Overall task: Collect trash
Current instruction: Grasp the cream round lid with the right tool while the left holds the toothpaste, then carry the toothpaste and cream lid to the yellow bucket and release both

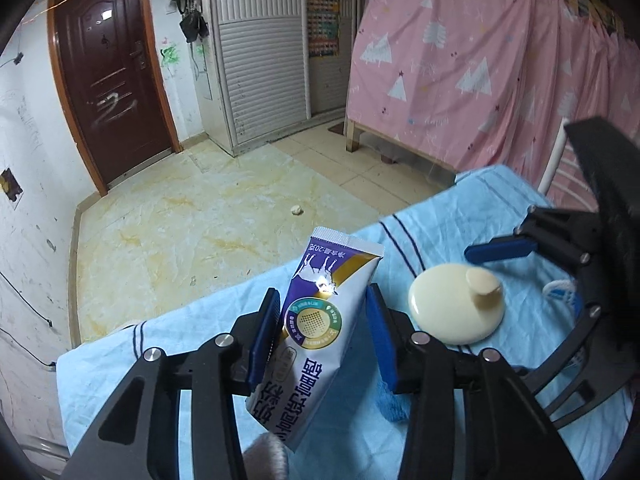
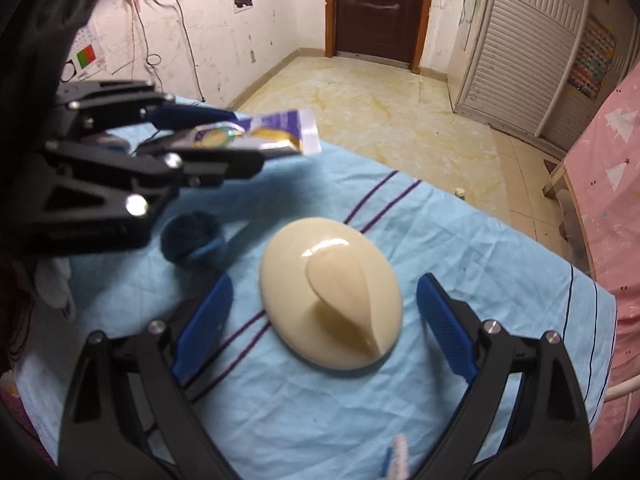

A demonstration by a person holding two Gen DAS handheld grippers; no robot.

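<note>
My left gripper [image 1: 324, 312] is shut on a purple and white sachet wrapper [image 1: 320, 320] and holds it above the light blue cloth [image 1: 192, 344]. The wrapper [image 2: 276, 130] and left gripper [image 2: 224, 148] also show at the upper left of the right wrist view. A cream oval lid with a knob [image 2: 332, 292] lies on the cloth [image 2: 480, 248]. My right gripper [image 2: 324, 320] is open, its blue pads on either side of the lid, apart from it. The lid [image 1: 456, 304] and the right gripper [image 1: 520, 252] show at the right of the left wrist view.
A dark blue wad [image 2: 192, 240] lies on the cloth under the left gripper. A small crumpled white scrap [image 1: 296, 211] lies on the tiled floor. A pink curtain [image 1: 460, 64] hangs to the right. A brown door [image 1: 108, 76] and a white wardrobe [image 1: 260, 52] stand beyond.
</note>
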